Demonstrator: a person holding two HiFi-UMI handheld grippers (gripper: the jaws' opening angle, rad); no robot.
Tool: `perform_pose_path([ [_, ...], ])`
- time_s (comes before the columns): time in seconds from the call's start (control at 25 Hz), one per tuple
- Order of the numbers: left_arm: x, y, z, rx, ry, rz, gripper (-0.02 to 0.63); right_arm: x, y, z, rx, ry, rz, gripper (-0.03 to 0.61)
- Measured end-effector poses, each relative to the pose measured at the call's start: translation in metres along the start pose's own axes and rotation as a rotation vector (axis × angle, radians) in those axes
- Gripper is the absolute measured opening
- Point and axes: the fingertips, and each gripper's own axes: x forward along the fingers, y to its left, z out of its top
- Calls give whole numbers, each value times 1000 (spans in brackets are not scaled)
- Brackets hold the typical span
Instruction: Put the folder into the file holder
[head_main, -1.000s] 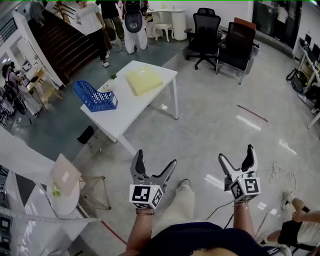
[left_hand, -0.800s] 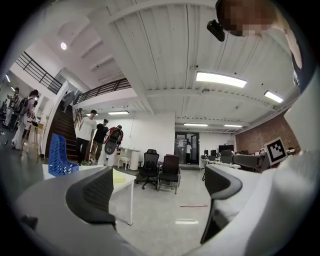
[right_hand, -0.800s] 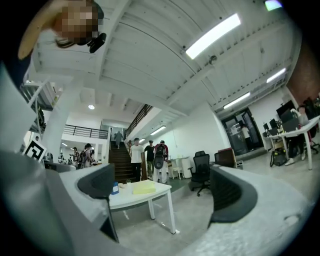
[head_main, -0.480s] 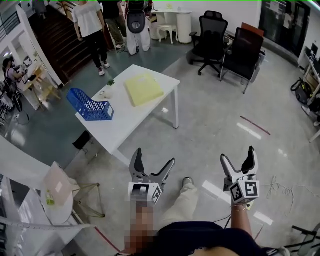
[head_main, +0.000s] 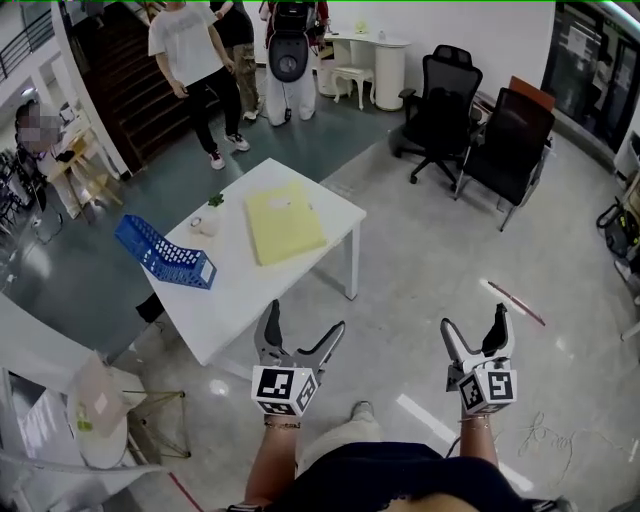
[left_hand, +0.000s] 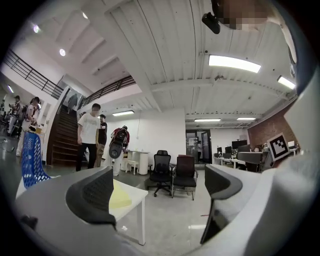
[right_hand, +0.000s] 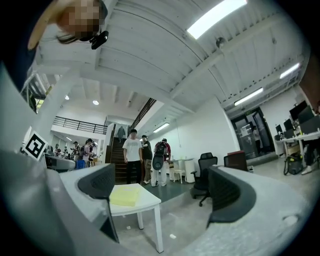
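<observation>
Blue plastic, the holder is seen at the table's left end; the yellow folder is laid flat beside it, apart. The left gripper and right gripper are held spread and empty, short of the table, presumably for approach. The holder's slots are hard to make out.

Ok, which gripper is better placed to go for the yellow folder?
Left, probably. The left gripper, open and empty, is close to the table edge, roughly in line with the folder. The right gripper, also open, hangs over floor off to the side.
</observation>
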Motion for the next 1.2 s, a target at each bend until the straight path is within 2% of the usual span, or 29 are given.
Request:
perform_pose_path([
  [0.24, 60, 29, 13, 50, -1, 53, 560, 95, -15, -12, 82, -10, 95, 580],
  [0.44, 74, 67, 13, 62, 2, 147, 560, 162, -9, -29, 130, 19, 183, 584],
  [0.6, 78, 104, 11, 39, 0, 266, 560, 222, 9, -40, 112, 30, 278, 584],
  [0.76, 89, 131, 10, 43, 10, 357, 560, 283, 26, -47, 146, 40, 362, 584],
  [0.88, 103, 152, 10, 8, -5, 423, 560, 327, 41, -56, 163, 58, 432, 584],
  [1.2, 149, 206, -5, -15, 32, 585, 560, 440, 89, -101, 141, 176, 685, 584],
])
